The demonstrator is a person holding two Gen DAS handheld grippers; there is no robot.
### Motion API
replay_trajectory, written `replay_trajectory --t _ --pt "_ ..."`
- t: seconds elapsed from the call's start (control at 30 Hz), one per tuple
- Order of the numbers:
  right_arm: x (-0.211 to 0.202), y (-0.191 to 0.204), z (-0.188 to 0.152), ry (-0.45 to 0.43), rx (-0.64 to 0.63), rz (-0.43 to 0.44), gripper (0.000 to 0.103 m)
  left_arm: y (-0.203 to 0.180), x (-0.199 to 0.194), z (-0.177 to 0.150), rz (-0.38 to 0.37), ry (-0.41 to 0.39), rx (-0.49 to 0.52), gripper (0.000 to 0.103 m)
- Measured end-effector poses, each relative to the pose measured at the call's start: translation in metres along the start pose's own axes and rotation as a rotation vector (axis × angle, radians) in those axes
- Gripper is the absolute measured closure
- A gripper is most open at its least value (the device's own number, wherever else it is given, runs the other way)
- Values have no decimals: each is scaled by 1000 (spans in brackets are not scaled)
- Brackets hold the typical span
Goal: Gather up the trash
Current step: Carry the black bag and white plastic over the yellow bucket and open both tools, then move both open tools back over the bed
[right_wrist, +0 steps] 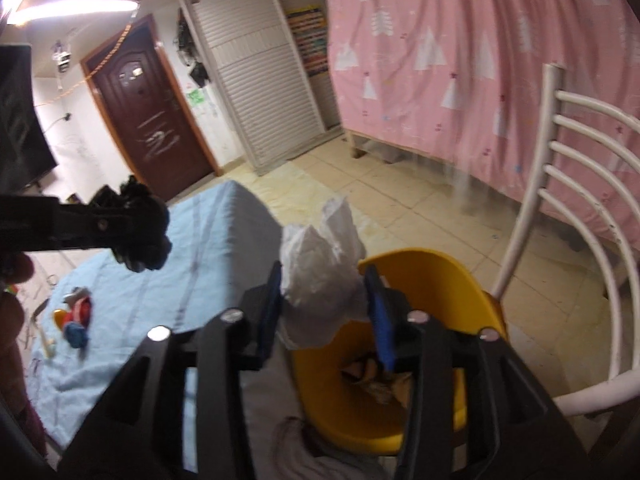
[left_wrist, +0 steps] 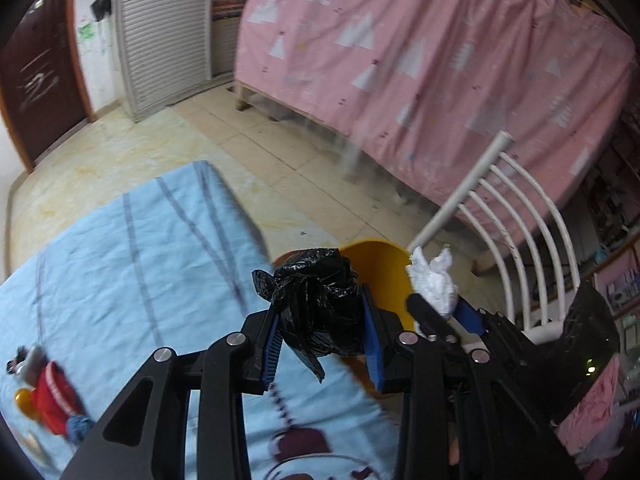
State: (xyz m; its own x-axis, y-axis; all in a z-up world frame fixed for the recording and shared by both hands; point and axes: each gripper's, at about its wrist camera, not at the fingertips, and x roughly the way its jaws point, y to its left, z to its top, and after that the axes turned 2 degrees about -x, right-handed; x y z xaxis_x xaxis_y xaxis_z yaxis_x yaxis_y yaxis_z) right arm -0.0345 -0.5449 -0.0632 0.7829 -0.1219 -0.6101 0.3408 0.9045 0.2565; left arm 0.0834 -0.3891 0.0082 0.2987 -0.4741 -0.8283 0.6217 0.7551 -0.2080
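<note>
Left gripper (left_wrist: pixel 322 336) clamped on a crumpled black plastic bag (left_wrist: pixel 316 304), blue pads pressing it on both sides, wad bulging above and below the jaws. Right gripper (right_wrist: pixel 326 312) has a crumpled white tissue (right_wrist: pixel 322 276) between its blue pads; jaws part open, the left pad touches the tissue, whether the right pad still presses it cannot be told. In the left wrist view the right gripper (left_wrist: pixel 440 308) sits just right of the left one, the tissue (left_wrist: pixel 432 280) sticking up from it. Both tools sit over or just beside a yellow bin (right_wrist: pixel 432 280); the tissue is above its rim, the bag just left of the rim (left_wrist: pixel 380 256). Some brownish scraps (right_wrist: pixel 380 384) lie inside the bin. Bin stands tight against the edge of a light blue bedspread (left_wrist: pixel 132 264) on its left and near a white metal chair (right_wrist: pixel 580 216) on its right. Beyond it, open tiled floor (left_wrist: pixel 280 148) up to a pink curtain (left_wrist: pixel 420 60). A small red-and-blue toy (left_wrist: pixel 52 396) lies on the bedspread, well apart from the bin. Far back are a brown door (right_wrist: pixel 148 112) and a white slatted cabinet (right_wrist: pixel 256 80). View somewhat blurred.
</note>
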Motion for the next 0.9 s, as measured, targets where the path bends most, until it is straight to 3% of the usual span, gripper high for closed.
replay_trajectory --t 0.07,0.2,0.3,0.37,0.43,0.9 --pt "1 -11 -3 -5 18 -28 50 -10 8 1 -17 9 14 76" --pt "4 -29 -7 -4 58 -51 48 -25 20 1 -35 19 35 74" --pt "3 -37 -8 -15 81 -56 47 -32 22 1 -51 22 48 62" --pt "1 -37 -8 -19 89 -55 46 -36 21 0 -62 15 59 49" --pt "0 -38 -9 -19 95 -51 46 -37 19 0 -63 9 62 46" --pt "-5 1 -4 -24 26 0 44 -12 -15 -6 -54 -36 36 46"
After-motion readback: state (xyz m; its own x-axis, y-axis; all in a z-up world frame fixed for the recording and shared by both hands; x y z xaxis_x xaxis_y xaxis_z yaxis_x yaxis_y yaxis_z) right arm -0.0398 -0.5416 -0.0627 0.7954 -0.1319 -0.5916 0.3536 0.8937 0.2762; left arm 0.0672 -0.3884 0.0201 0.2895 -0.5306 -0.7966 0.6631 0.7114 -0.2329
